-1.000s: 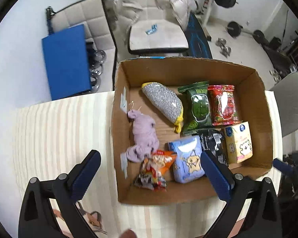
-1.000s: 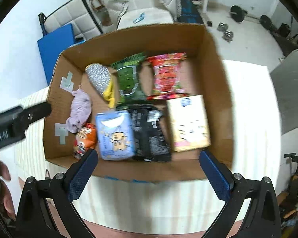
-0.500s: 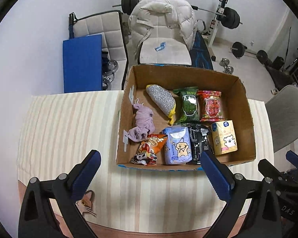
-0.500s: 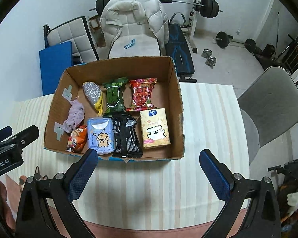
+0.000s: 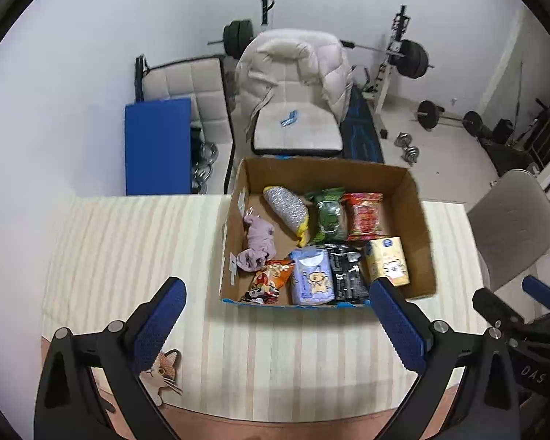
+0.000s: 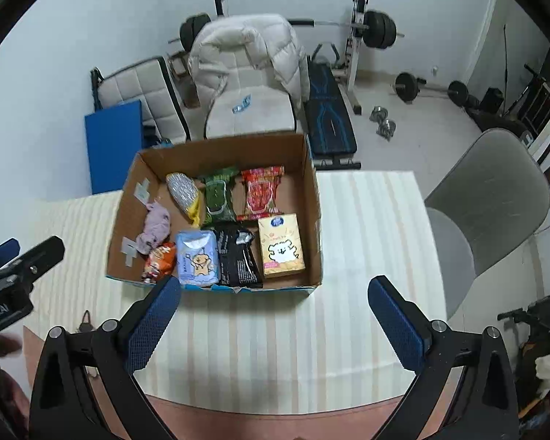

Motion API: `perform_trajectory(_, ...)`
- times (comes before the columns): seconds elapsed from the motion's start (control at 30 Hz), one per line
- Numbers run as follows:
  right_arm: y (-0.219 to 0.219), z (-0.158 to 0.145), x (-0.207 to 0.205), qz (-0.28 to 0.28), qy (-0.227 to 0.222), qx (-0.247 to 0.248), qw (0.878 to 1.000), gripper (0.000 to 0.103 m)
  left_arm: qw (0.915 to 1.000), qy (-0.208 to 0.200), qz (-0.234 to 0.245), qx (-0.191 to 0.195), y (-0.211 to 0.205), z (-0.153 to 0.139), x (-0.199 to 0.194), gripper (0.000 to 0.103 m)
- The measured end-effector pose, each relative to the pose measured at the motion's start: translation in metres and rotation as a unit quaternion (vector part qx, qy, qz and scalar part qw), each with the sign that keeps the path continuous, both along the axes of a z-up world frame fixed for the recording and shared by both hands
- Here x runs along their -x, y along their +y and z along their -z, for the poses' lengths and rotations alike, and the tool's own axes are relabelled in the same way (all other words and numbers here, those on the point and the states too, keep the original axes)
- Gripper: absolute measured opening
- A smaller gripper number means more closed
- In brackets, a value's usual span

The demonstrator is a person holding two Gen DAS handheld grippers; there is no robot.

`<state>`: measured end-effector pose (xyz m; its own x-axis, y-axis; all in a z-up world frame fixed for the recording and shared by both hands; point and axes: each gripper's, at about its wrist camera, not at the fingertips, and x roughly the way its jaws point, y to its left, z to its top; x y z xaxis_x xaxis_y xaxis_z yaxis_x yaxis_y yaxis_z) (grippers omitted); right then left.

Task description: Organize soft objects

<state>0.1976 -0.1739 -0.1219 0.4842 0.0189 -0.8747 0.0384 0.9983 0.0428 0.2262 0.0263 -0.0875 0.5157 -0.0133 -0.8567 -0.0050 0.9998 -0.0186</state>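
Observation:
A cardboard box [image 5: 414, 198] [image 6: 311, 198] stands on the striped table. It holds several soft things: a purple cloth [image 5: 258, 242] [image 6: 154, 229], a silver pouch [image 5: 286, 207], green [image 5: 328, 216], red [image 5: 363, 216], orange [image 5: 269, 280] and black [image 5: 346, 275] packets, a blue tissue pack [image 5: 311, 277] [image 6: 196, 260] and a yellow tissue pack [image 5: 387, 262] [image 6: 280, 247]. My left gripper [image 5: 278, 322] is open and empty, high above the table's front. My right gripper [image 6: 275, 319] is open and empty, also high above the front.
A cat-shaped tag [image 5: 163, 368] lies at the table's front left. Behind the table stand a chair with a white jacket [image 5: 293, 88], a blue mat [image 5: 157, 146] and weights [image 5: 410, 58]. A grey chair [image 6: 491, 198] stands at the right.
Both grippers have pulled up and back from the box, which now looks smaller and farther. The contents of the box have not moved.

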Motion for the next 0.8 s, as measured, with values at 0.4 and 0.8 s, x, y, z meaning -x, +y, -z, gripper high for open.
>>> perform_trajectory(0.4, -0.001, -0.106, 0.097, -0.013, -0.092, 0.003, 0.996, 0.103, 0.9971, -0.074, 0.003, 0.016, -0.012, -0.077, 0.086, 0.103)
perform_trajectory(0.8, 0.006, -0.163, 0.16, -0.034, -0.127, 0.013, 0.991, 0.103, 0.995, -0.098, -0.017, 0.014, -0.009, -0.11, 0.138, 0.103)
